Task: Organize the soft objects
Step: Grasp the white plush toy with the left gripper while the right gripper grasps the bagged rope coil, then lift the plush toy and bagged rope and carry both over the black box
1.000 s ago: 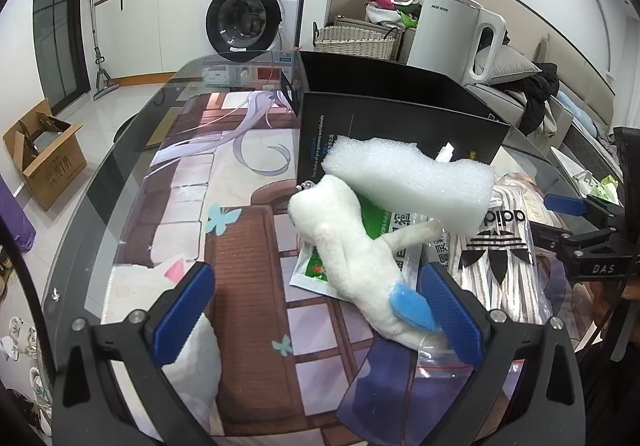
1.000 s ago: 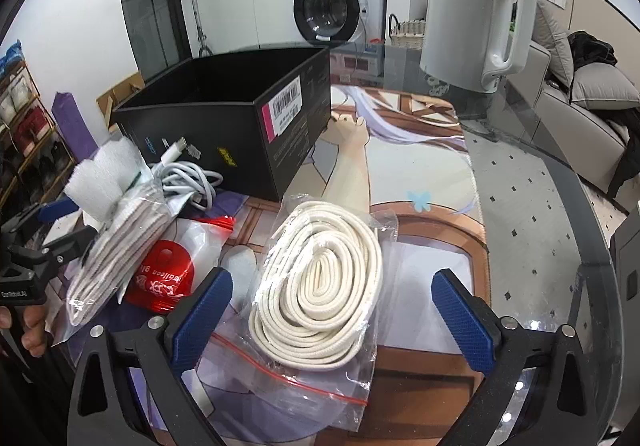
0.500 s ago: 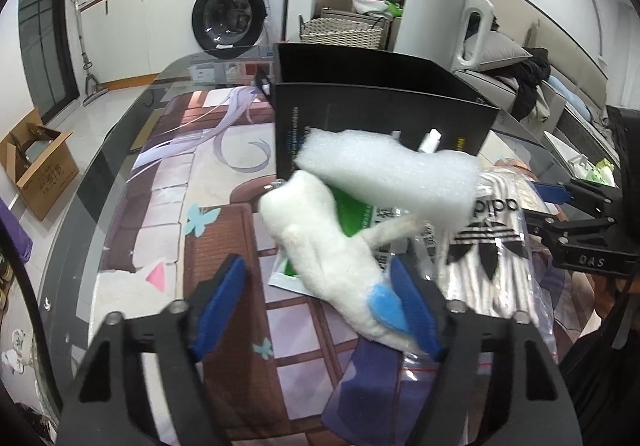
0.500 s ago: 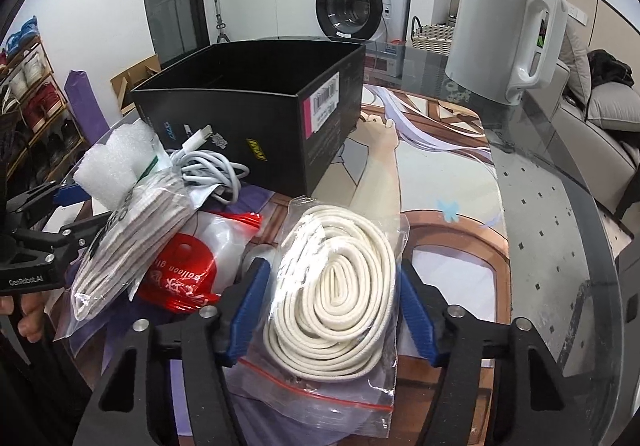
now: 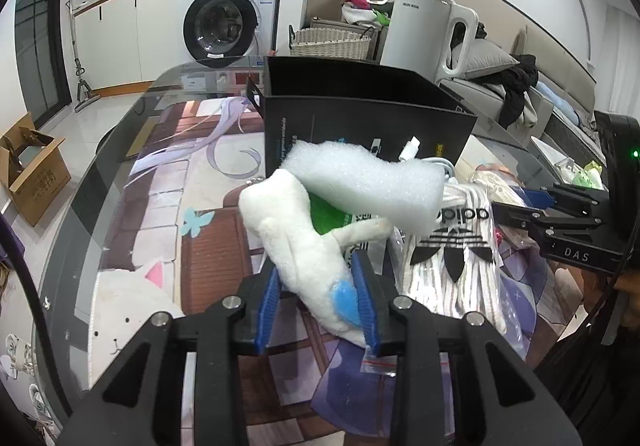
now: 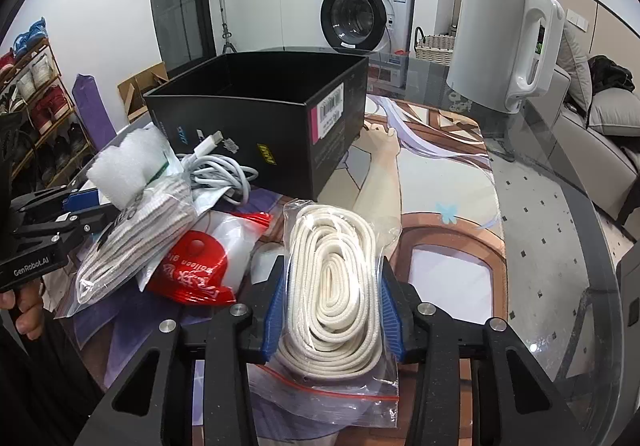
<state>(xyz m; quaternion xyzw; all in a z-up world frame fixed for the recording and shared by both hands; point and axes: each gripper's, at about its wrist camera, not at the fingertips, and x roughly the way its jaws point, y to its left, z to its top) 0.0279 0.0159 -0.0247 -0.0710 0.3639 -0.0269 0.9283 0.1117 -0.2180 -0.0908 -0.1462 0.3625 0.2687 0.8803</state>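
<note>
On the glass table point(image 6: 560, 246), a heap of soft goods lies in front of an open black box point(image 6: 260, 118). Left gripper point(image 5: 318, 300): blue pads pressed against both sides of a white plush toy point(image 5: 296, 238), which is clamped at its lower end beside a blue patch. A white foam block point(image 5: 368, 182) rests across the toy's upper end, touching it. Just right of the toy lies a bagged striped cloth point(image 5: 452, 270). Right gripper point(image 6: 330, 310): pads closed on a zip bag holding a coiled cream rope point(image 6: 332, 278), the bag squeezed between them. Left of the rope sit a red packet point(image 6: 192, 270) and a white cable point(image 6: 216, 174), the cable lying against the box wall. A white kettle point(image 6: 504, 42) stands well apart, beyond the box.
</note>
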